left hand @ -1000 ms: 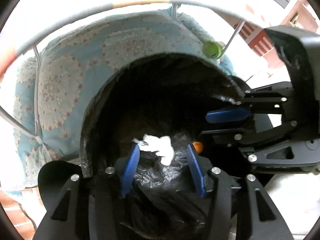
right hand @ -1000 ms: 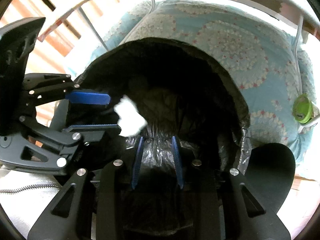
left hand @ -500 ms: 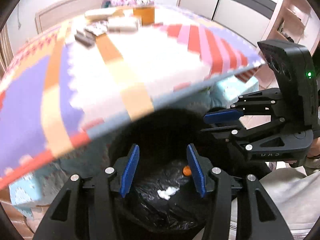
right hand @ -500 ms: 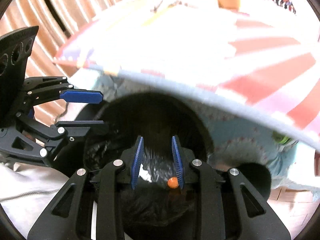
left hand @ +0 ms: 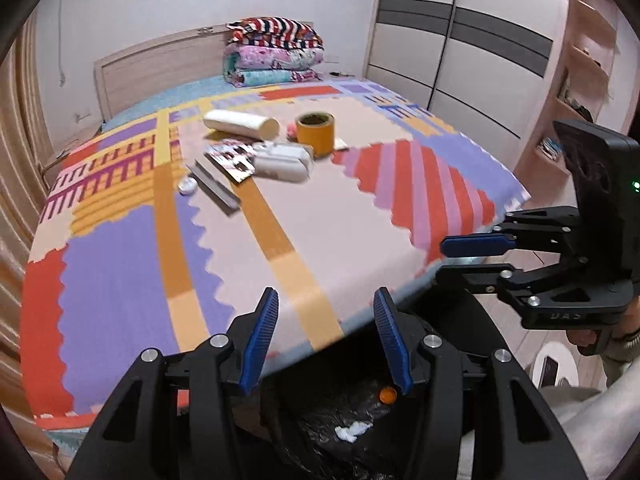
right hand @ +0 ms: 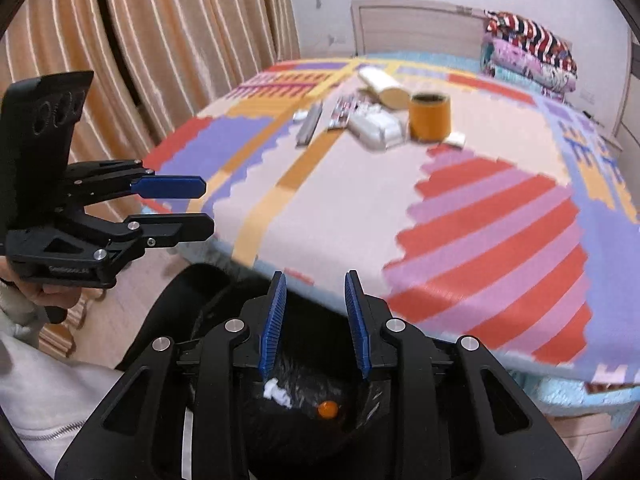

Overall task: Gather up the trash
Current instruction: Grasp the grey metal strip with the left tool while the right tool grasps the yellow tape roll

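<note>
Trash already collected, a crumpled white tissue (left hand: 353, 431) and a small orange cap (right hand: 327, 409), lay in the black-lined bin (right hand: 360, 420) near the bed's (left hand: 120, 280) edge. I held both left tongs (left hand: 326, 340) and right tongs (right hand: 315, 322) partly open and empty above it, aimed at the far clutter: cardboard tube (left hand: 240, 123), orange tape roll (left hand: 315, 133), likely next.

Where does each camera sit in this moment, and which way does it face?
Left wrist: on the left claw, facing down across the bed; its open blue fingers and the right claw show.
Right wrist: on the right claw, same heading; its open fingers, the left claw and a hand show.
Shared: the bin holding white tissue and an orange cap, the tape roll.
</note>
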A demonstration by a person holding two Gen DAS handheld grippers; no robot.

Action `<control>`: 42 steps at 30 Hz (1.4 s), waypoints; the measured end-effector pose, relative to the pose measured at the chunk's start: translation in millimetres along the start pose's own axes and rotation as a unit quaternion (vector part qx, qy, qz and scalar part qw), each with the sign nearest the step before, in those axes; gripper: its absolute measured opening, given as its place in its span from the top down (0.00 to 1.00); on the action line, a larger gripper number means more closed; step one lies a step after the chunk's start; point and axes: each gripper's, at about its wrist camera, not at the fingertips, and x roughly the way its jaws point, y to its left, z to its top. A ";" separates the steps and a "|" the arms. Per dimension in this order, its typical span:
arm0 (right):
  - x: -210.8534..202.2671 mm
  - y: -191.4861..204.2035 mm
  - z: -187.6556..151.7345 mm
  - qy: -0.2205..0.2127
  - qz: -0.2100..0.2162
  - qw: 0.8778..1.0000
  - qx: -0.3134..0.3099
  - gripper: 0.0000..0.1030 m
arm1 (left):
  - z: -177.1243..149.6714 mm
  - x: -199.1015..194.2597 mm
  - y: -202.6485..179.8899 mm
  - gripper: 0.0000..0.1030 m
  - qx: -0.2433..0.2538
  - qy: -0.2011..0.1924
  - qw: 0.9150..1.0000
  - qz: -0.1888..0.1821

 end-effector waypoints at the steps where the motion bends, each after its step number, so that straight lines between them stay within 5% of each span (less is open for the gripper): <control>1: 0.1 -1.5 6.6 -0.006 -0.002 1.000 0.000 0.70 | 3.5 0.5 2.7 0.54 -0.004 -0.002 1.000 0.002; 16: 7.0 -33.4 58.4 -0.047 -0.034 0.998 0.003 0.64 | 37.1 28.4 37.4 0.54 -0.046 -0.005 0.998 0.031; 42: 71.9 -82.0 119.3 -0.042 -0.064 0.997 0.019 0.54 | 66.2 89.3 85.7 0.54 -0.126 0.007 0.990 0.066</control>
